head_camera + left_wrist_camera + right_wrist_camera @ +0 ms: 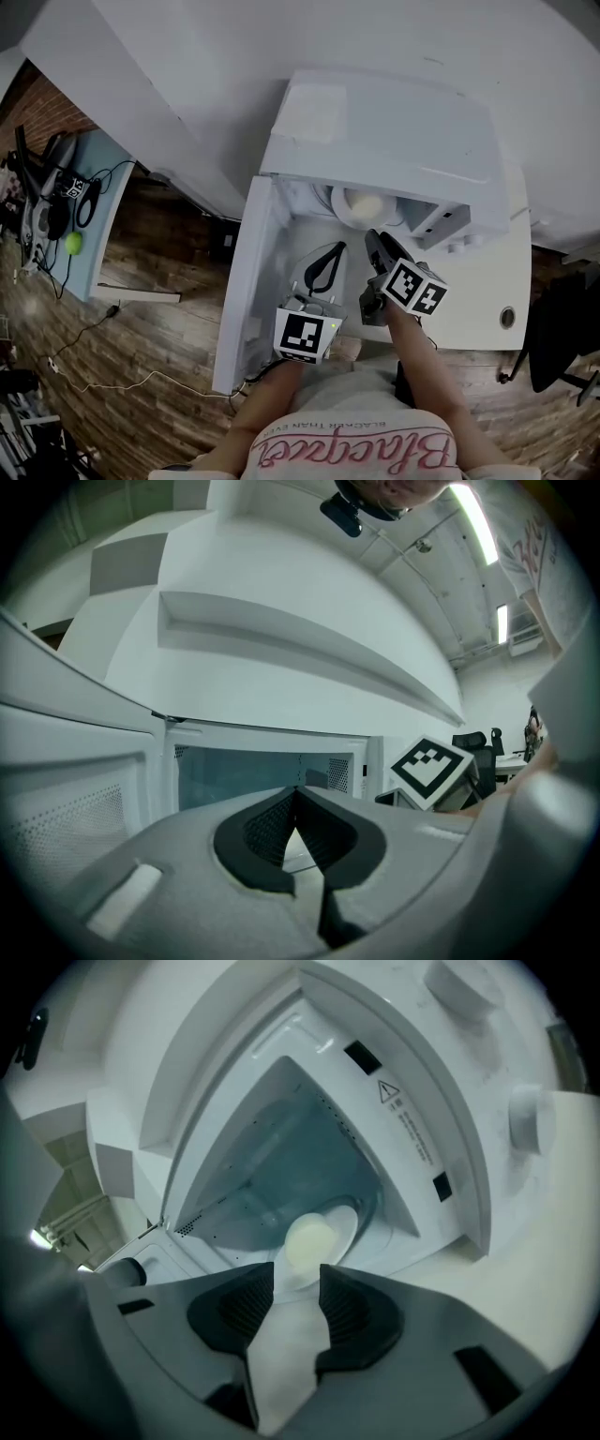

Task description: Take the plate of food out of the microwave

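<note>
Plate (354, 204) and its pale mound of food (366, 202) lie inside the microwave (394, 141), ahead of both grippers and held by neither. Nearest the head camera, both forearms (281, 394) are stretched forward from the torso. The left gripper (336, 249) is held level and aimed into the opening, its jaws brought together tip to tip with nothing between them; the swung-open door (248, 281) stands just to its left. The right gripper (373, 240) is held just to the right of it, slightly farther in and tipped downward. Its jaws are parted and nothing is clamped. Through that gap, in the right gripper view, the plate is seen just beyond the tips, flat on the cavity floor (281, 1176). There the round plate is seen as an oval, its longer span running from lower left to upper right, with the food on the part nearest the jaws.
</note>
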Demonstrator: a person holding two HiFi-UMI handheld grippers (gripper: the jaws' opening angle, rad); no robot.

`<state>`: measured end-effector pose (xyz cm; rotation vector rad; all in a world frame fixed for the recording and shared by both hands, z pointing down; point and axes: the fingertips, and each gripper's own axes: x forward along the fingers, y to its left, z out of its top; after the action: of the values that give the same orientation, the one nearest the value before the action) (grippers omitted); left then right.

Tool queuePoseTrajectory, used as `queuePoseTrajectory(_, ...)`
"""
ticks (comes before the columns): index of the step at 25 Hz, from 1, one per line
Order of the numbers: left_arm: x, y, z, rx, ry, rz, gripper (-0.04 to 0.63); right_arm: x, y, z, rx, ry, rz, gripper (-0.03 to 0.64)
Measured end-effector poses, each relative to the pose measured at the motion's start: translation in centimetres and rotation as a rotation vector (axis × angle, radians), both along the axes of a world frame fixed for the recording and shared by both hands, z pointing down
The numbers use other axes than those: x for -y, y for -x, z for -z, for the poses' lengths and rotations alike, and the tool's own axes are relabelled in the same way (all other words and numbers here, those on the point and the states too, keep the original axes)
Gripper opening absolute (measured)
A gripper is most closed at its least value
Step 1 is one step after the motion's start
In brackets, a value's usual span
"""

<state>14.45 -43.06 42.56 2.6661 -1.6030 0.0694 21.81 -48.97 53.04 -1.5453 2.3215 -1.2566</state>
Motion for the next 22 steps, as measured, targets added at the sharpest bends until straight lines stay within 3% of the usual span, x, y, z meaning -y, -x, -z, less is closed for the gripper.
queuePoseTrajectory(10, 0.5, -0.4, -0.9, 0.050, 0.008, -0.017, 0.005, 2.2, 0.5, -3.2, 0.260, 0.180, -0.108, 0.150)
queuePoseTrajectory(17, 0.8, 0.7, -1.1, 0.059, 0.014, 0.005, 0.005, 3.2, 1.5, -4.4, 0.353, 0.288, -0.167, 0.199)
queuePoseTrajectory(22, 0.9, 1.3, -1.3, 0.055, 0.024, 0.020, 0.005, 3.4, 0.9, -5.5, 0.397, 0.349, -0.241, 0.197)
